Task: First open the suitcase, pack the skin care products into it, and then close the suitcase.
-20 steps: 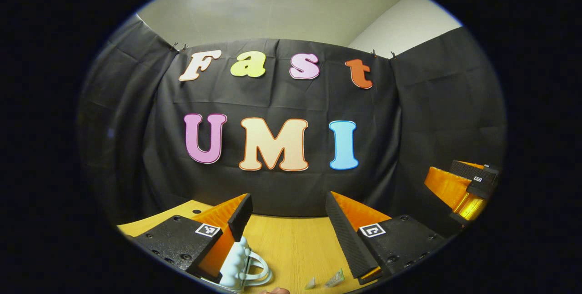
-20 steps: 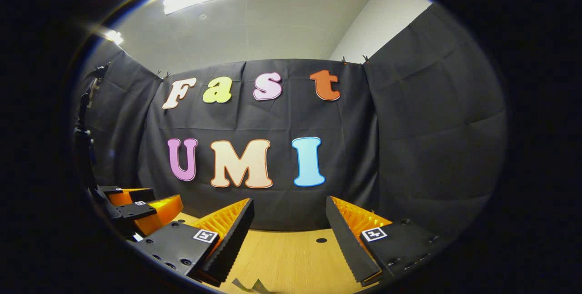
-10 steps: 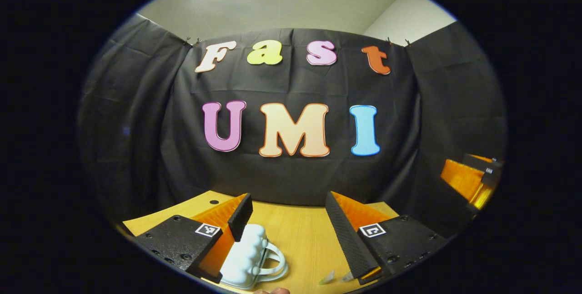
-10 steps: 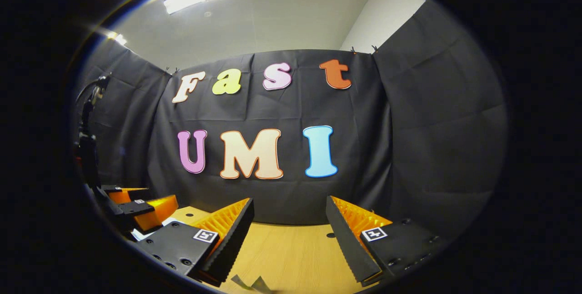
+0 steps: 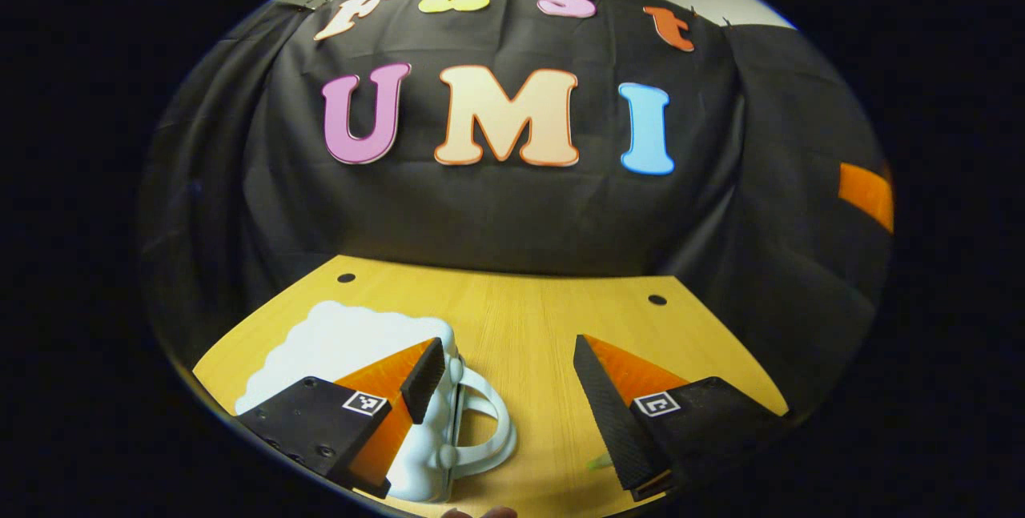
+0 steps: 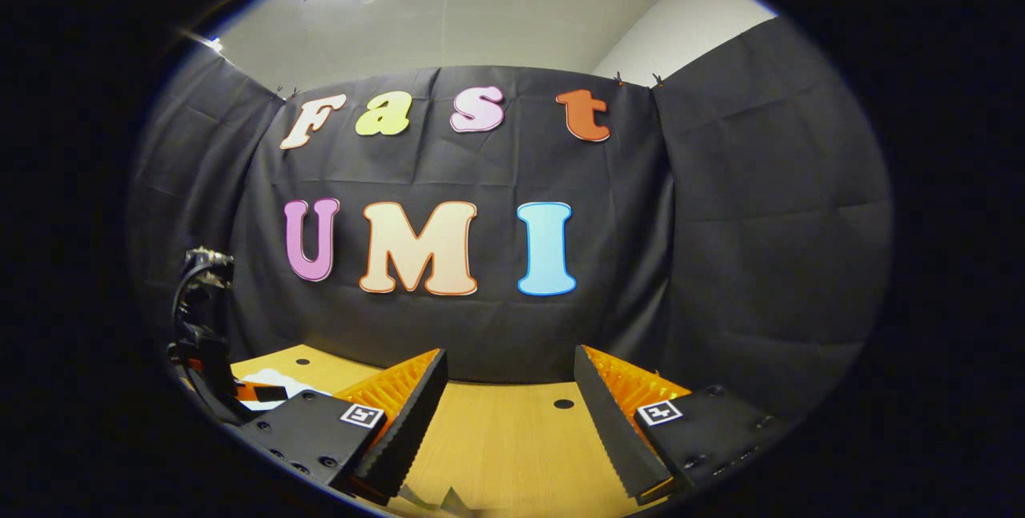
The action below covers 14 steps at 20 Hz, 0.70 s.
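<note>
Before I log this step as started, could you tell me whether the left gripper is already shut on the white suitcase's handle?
No, the left gripper stands open over the table, and the white suitcase handle lies untouched between its fingers.

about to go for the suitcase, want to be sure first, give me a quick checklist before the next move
1. Left gripper jaws open and holding nothing: ok.
2. Right gripper jaws open and holding nothing: ok.
3. White suitcase lying flat on the table, handle between the left jaws: ok.
4. Suitcase lid shut or latched: cannot tell.
5. Skin care products within reach: cannot tell; a small item lies by the left gripper's right finger.
6. Right gripper apart from the suitcase: ok.
</note>
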Each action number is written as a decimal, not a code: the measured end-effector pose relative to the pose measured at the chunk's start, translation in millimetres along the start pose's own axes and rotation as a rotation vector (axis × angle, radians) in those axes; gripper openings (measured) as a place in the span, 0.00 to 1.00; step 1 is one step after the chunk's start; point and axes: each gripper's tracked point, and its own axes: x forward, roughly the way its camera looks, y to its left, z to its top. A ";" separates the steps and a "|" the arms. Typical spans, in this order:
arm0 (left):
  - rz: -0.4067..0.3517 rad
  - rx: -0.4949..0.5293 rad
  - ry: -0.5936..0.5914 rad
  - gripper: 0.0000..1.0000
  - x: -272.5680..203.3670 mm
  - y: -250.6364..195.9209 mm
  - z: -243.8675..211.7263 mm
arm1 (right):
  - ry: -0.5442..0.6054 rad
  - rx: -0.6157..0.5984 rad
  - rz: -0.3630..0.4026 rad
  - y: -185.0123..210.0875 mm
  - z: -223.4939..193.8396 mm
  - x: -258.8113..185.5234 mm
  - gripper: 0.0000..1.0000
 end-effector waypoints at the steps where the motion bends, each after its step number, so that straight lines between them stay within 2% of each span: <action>1: -0.006 0.000 0.030 0.96 5.3 -1.4 -9.8 | 0.009 -0.004 -0.008 -0.3 -1.3 1.6 0.98; 4: -0.027 0.000 0.112 0.96 20.3 -6.1 -35.5 | 0.031 -0.027 -0.023 0.0 -7.7 3.0 0.98; 14: -0.004 -0.002 0.385 0.96 51.1 -2.5 -98.5 | 0.062 -0.046 -0.079 -11.2 -17.2 4.2 0.98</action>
